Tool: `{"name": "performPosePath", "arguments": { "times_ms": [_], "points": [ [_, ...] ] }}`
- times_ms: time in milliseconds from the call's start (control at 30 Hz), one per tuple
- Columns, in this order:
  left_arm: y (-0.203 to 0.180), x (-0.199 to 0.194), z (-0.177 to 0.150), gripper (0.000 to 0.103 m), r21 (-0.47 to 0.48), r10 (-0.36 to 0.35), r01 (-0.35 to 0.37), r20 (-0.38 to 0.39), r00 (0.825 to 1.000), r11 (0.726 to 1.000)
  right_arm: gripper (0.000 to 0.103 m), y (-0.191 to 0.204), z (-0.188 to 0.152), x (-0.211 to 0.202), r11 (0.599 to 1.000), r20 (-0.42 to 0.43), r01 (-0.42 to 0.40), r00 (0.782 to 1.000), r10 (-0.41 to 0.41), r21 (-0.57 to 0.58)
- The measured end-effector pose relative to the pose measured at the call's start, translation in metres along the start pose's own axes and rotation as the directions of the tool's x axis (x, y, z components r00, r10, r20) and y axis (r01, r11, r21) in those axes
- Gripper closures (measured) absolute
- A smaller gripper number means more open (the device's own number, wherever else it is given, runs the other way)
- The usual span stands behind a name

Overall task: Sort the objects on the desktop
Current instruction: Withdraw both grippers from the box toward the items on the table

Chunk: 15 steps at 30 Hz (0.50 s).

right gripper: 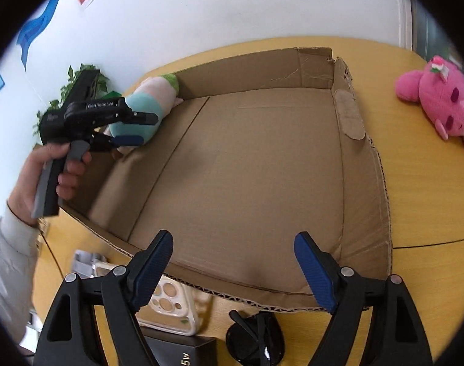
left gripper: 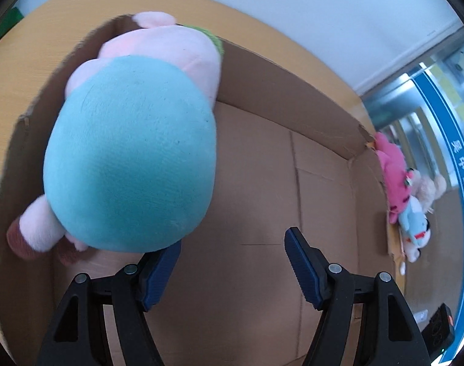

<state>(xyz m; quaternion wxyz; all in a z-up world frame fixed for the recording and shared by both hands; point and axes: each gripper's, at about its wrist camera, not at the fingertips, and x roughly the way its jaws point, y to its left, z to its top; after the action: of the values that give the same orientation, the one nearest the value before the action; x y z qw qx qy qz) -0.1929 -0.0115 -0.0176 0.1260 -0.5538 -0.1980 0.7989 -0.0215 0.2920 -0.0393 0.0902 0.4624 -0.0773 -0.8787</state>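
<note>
A pink plush in a teal dress (left gripper: 131, 164) lies in the far left corner of the open cardboard box (left gripper: 287, 97); the right wrist view also shows the plush (right gripper: 146, 106). My left gripper (left gripper: 232, 244) is open just behind the plush, its left pad under the plush's edge; it also shows in the right wrist view (right gripper: 143, 129). My right gripper (right gripper: 233, 241) is open and empty above the near edge of the box (right gripper: 381, 213).
A pink plush bear (right gripper: 442, 103) and other small plush toys (left gripper: 415, 213) lie on the wooden table right of the box. A phone case (right gripper: 171, 308), black sunglasses (right gripper: 256, 338) and a dark box (right gripper: 186, 353) lie in front of it. A plant (right gripper: 79, 82) stands behind the left hand.
</note>
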Motion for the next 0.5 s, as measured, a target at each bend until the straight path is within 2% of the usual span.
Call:
{"name": "performPosePath", "arguments": {
  "times_ms": [67,100,233,300,400,500],
  "points": [
    [0.006,-0.003,0.001,0.034,-0.028,0.022,-0.022,0.015,1.0,0.999,0.021,-0.003,0.0,0.001,0.997,0.011,0.077,0.997,-0.077,-0.021],
    [0.01,-0.005,0.002,0.034,-0.034,0.022,-0.021,0.016,1.0,0.999,0.021,-0.006,0.0,0.001,0.996,0.02,0.084,0.996,-0.084,-0.015],
    [0.007,-0.016,-0.002,0.034,0.008,0.056,-0.056,0.012,0.998,0.998,0.021,-0.018,-0.003,-0.005,0.997,0.029,0.075,0.997,-0.074,-0.035],
    [0.003,-0.03,-0.009,0.034,0.052,0.043,-0.045,0.027,0.999,0.998,0.021,-0.016,-0.004,-0.005,0.997,0.033,0.067,0.997,-0.065,-0.048],
    [0.0,-0.063,-0.031,0.031,0.119,0.008,-0.014,0.05,0.999,0.993,0.021,-0.013,-0.01,-0.022,0.997,0.076,0.053,0.996,-0.048,-0.062],
    [-0.002,-0.093,-0.068,0.023,0.203,0.039,-0.055,0.081,0.996,0.978,0.021,-0.007,-0.022,-0.05,0.995,0.133,0.023,0.991,-0.01,-0.094]
  ]
}}
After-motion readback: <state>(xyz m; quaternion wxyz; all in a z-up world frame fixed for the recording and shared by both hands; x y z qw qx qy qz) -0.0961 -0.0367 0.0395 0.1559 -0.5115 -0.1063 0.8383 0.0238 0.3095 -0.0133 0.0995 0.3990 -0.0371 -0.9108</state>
